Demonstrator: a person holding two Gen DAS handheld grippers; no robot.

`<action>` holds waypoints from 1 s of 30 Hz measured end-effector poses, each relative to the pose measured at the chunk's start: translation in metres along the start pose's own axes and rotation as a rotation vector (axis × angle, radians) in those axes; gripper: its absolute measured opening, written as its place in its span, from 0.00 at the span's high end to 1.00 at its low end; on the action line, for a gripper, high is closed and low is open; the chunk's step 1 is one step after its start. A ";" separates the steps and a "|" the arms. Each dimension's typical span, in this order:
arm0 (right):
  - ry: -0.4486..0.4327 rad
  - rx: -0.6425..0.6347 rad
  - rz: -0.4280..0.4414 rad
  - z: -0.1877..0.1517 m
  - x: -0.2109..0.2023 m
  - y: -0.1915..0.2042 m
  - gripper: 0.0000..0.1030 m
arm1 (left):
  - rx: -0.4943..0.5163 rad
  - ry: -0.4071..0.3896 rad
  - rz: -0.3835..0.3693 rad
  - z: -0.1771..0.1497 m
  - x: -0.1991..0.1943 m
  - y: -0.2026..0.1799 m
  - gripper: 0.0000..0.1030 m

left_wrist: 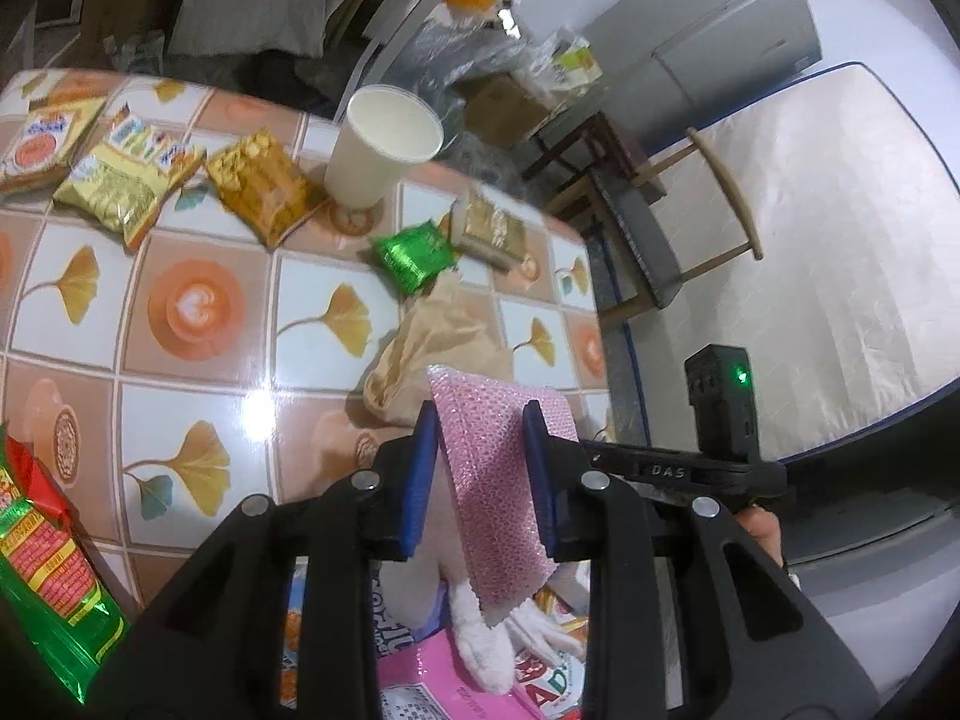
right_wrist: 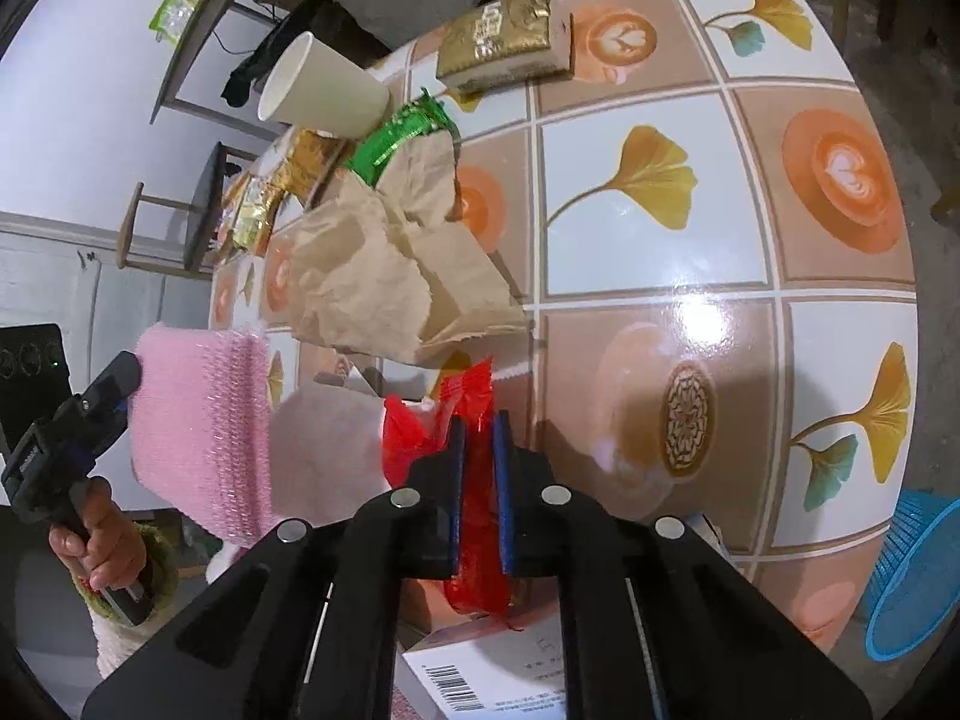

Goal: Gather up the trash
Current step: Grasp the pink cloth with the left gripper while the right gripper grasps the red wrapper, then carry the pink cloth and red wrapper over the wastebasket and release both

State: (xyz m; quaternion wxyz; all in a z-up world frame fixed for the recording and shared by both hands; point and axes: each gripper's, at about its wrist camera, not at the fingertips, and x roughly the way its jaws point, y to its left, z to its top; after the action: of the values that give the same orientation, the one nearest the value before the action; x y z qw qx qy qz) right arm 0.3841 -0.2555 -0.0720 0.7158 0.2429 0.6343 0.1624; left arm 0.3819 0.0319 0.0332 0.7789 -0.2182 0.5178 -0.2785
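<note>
Left wrist view: the left gripper [left_wrist: 480, 468] has its two blue-padded fingers [left_wrist: 420, 480] pressed against either side of a pink bubble-wrap pouch [left_wrist: 498, 480], which hangs between them above the near edge of the tiled table [left_wrist: 198, 306]. Directly beyond the pouch lies a crumpled brown paper bag [left_wrist: 432, 342] on the tabletop. Behind it sit a small green foil packet [left_wrist: 414, 255] and a gold foil-wrapped block [left_wrist: 489, 231], just beside each other. A white paper cup [left_wrist: 384, 144] stands upright near the far edge. Left of the cup, three gold and yellow snack packets [left_wrist: 180, 174] lie in a row. A large green-and-red snack wrapper [left_wrist: 42, 564] shows at the lower left edge of the view. Below the gripper, a pink printed package [left_wrist: 432, 678] and something white and fluffy are partly hidden.

Right wrist view: the right gripper [right_wrist: 478, 480] has its fingers nearly together, clamped on a red plastic wrapper [right_wrist: 474, 420] at the table's near edge. The paper bag [right_wrist: 384, 276] lies just beyond the wrapper. The green packet [right_wrist: 396, 138] pokes out behind the bag, touching the cup [right_wrist: 318, 90]. The gold block [right_wrist: 504, 42] lies farther back. At left, the other gripper [right_wrist: 135, 384] holds the pink pouch [right_wrist: 204, 432] off the table. A white box with a barcode [right_wrist: 498, 672] sits under the right gripper. A blue mesh basket [right_wrist: 918, 576] is at the right, below table level.
</note>
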 end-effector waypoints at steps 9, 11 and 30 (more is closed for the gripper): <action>-0.097 -0.016 0.047 -0.003 -0.034 0.014 0.95 | 0.022 -0.079 -0.039 0.001 -0.030 -0.010 0.75; -0.124 -0.022 0.058 -0.004 -0.045 0.018 0.95 | 0.025 -0.097 -0.048 0.001 -0.038 -0.012 0.75; -0.380 -0.076 0.051 -0.096 -0.182 0.011 0.95 | 0.163 -0.138 -0.122 -0.038 -0.069 -0.094 0.75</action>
State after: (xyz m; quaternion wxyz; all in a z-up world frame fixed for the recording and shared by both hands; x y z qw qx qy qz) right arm 0.2644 -0.3312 0.0779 0.8271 0.2579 0.4746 0.1554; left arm 0.3056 0.0047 0.1251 0.8096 -0.2038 0.4242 -0.3507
